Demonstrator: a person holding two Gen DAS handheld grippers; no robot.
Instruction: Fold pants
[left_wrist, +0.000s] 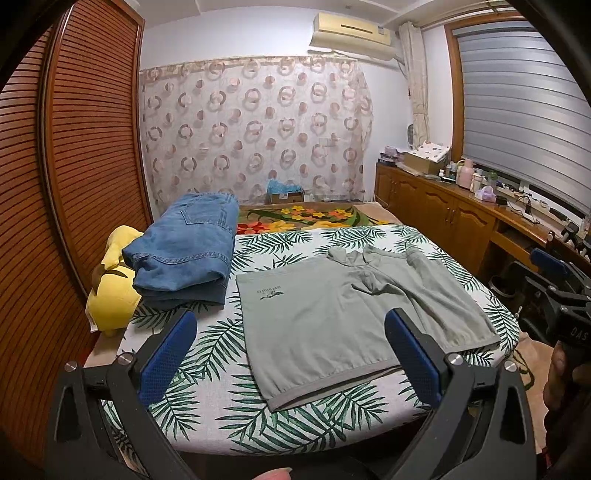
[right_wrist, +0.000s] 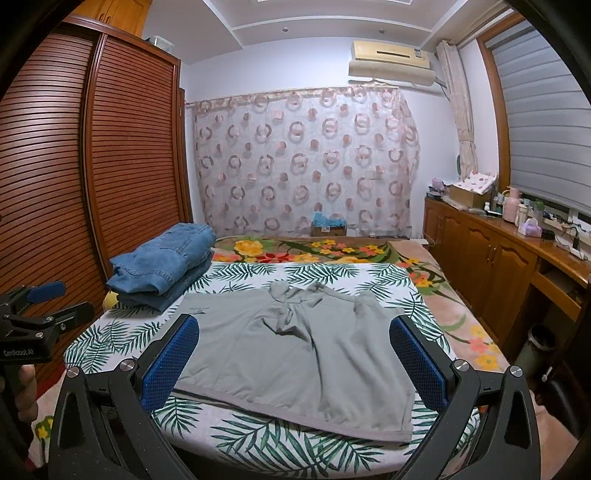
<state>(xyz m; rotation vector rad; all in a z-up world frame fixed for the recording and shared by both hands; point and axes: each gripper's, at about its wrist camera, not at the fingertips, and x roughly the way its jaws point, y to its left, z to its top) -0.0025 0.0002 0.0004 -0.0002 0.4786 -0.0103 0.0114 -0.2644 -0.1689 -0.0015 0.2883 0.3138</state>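
Holding both tools above the near edge of the bed, you have your left gripper (left_wrist: 290, 332) spread wide, its blue mesh-padded fingers (left_wrist: 168, 354) well apart and gripping nothing. Your right gripper (right_wrist: 293, 341) stands equally wide, its blue pads (right_wrist: 419, 360) also empty. Neither tool touches any fabric.

Directly beyond the fingers, a grey-green soft garment with a ribbed hem and a small dark chest print (left_wrist: 332, 317) lies spread on a white cloth printed with green palm leaves (left_wrist: 221, 406). Its hem faces you; its upper part is bunched and creased toward the far side. From the right wrist view the same garment (right_wrist: 295, 354) sits between your right fingers, hem nearest.

The blue denim pants (left_wrist: 188, 247) lie at the far left corner of the leaf cloth, already folded into a thick stack, just beside the grey garment without clearly touching it. A yellow plush toy (left_wrist: 110, 288) is wedged against the stack's left side, next to the brown slatted wardrobe doors (left_wrist: 74, 147).

Further back, a floral blanket (left_wrist: 314, 216) covers the bed. Beyond it hangs a sheer curtain patterned with pink rings (left_wrist: 255, 125), with a cream air conditioner (left_wrist: 351, 33) mounted above.
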